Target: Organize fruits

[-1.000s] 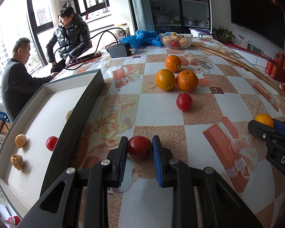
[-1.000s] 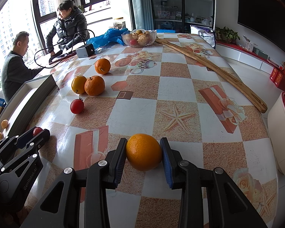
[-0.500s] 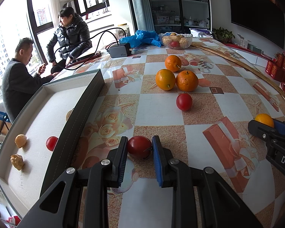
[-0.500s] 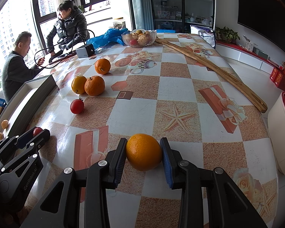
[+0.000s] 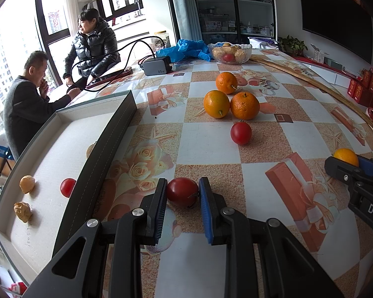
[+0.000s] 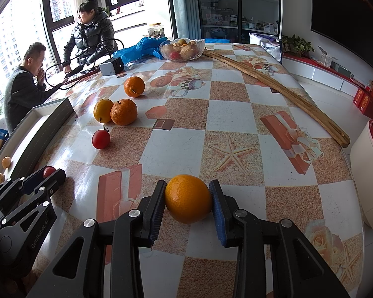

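My left gripper (image 5: 183,185) is shut on a dark red tomato (image 5: 182,193) that rests on the patterned table. My right gripper (image 6: 187,186) is shut on an orange (image 6: 187,202), also low on the table; in the left wrist view that orange (image 5: 346,156) shows at the right edge. To the left lies a grey tray (image 5: 107,144) holding a small tomato (image 5: 67,187) and two walnuts (image 5: 26,184). Further back, three oranges (image 5: 245,105) and a loose tomato (image 5: 240,133) sit on the table.
At the far end stand a glass bowl of fruit (image 5: 230,52), a charger with cables (image 5: 158,65) and a blue bag (image 5: 191,48). A long wooden stick (image 6: 286,92) lies along the right side. Two people (image 5: 27,99) sit beyond the tray.
Neither gripper nor any fruit has moved. One seated person at the far left has raised a hand to the face.
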A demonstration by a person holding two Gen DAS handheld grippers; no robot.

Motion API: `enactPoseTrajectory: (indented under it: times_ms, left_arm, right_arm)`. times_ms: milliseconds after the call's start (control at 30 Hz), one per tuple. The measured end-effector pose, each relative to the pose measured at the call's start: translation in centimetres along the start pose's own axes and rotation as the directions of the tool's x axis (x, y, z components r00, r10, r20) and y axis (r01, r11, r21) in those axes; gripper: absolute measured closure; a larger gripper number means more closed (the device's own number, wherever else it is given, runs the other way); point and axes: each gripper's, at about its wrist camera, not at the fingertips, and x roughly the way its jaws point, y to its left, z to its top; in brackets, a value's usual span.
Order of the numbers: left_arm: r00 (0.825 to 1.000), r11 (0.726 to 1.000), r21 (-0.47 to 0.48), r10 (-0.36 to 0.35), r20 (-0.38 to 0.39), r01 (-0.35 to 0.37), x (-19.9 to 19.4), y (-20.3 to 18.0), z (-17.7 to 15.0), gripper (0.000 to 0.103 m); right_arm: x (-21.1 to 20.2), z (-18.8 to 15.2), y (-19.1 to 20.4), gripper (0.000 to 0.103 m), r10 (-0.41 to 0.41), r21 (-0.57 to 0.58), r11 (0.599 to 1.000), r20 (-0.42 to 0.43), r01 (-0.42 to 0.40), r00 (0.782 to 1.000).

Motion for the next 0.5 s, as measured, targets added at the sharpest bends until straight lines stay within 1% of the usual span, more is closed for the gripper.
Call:
enactPoseTrajectory:
  times_ms: [500]
  left_arm:
    - [1.0,1.0,0.0,0.0,0.0,0.0,0.02,0.0,0.0,0.076]
  right_arm:
    - [0.0,-0.01,0.02,0.066,0.0,0.001,1.0,0.0,0.0,1.0]
